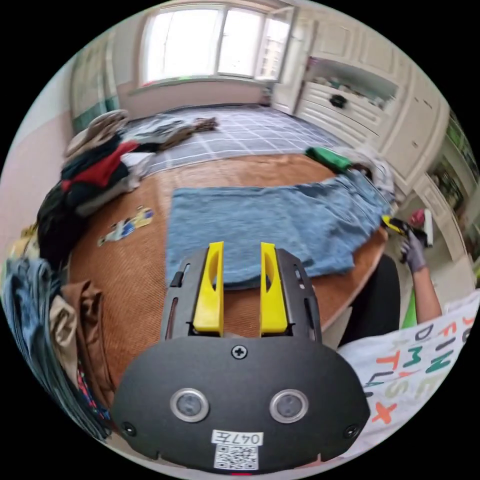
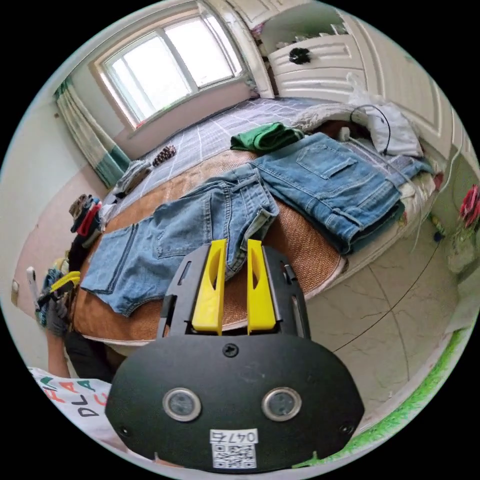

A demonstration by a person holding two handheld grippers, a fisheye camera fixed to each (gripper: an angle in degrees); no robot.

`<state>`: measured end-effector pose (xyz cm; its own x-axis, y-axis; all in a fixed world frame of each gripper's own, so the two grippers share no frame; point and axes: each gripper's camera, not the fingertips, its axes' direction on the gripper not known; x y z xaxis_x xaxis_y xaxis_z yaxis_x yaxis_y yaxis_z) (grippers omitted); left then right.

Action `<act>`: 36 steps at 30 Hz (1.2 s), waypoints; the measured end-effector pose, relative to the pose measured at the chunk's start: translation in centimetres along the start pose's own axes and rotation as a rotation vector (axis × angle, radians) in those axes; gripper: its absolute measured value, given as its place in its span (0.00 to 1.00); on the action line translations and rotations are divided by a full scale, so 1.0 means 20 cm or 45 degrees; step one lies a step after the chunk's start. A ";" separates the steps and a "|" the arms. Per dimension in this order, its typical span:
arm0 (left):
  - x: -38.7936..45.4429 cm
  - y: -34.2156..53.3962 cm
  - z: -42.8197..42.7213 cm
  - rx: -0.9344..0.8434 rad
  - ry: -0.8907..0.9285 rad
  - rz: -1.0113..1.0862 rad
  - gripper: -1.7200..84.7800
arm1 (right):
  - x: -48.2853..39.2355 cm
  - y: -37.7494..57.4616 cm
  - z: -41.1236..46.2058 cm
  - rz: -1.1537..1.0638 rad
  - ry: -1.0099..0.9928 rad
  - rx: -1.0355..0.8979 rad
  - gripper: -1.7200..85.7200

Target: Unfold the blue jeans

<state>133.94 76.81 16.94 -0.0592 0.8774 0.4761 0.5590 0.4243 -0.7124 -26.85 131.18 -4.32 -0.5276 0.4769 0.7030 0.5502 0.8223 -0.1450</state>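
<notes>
Blue jeans spread flat mid-frame on a woven mat, left gripper and right gripper fingers parted, apparently grasping nothing, second jeans folded upper right

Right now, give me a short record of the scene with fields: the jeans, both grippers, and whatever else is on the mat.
jeans: blue, spread on the mat, legs still doubled
second jeans: folded, at the mat's far end
left gripper: open, holding nothing, above the jeans' near edge
right gripper: open, holding nothing, by the jeans' waist
green cloth: beyond the jeans
clothes pile: at the mat's side
</notes>
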 end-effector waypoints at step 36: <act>-1.43 -0.11 -0.92 0.103 -0.803 -0.462 0.03 | -1.97 0.30 0.17 -0.802 0.815 0.357 0.01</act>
<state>149.72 46.62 14.33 -0.7076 0.6304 0.3194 0.3524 0.7065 -0.6138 -4.97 118.29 -35.23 -0.1732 -0.2738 0.9460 0.0644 0.9554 0.2883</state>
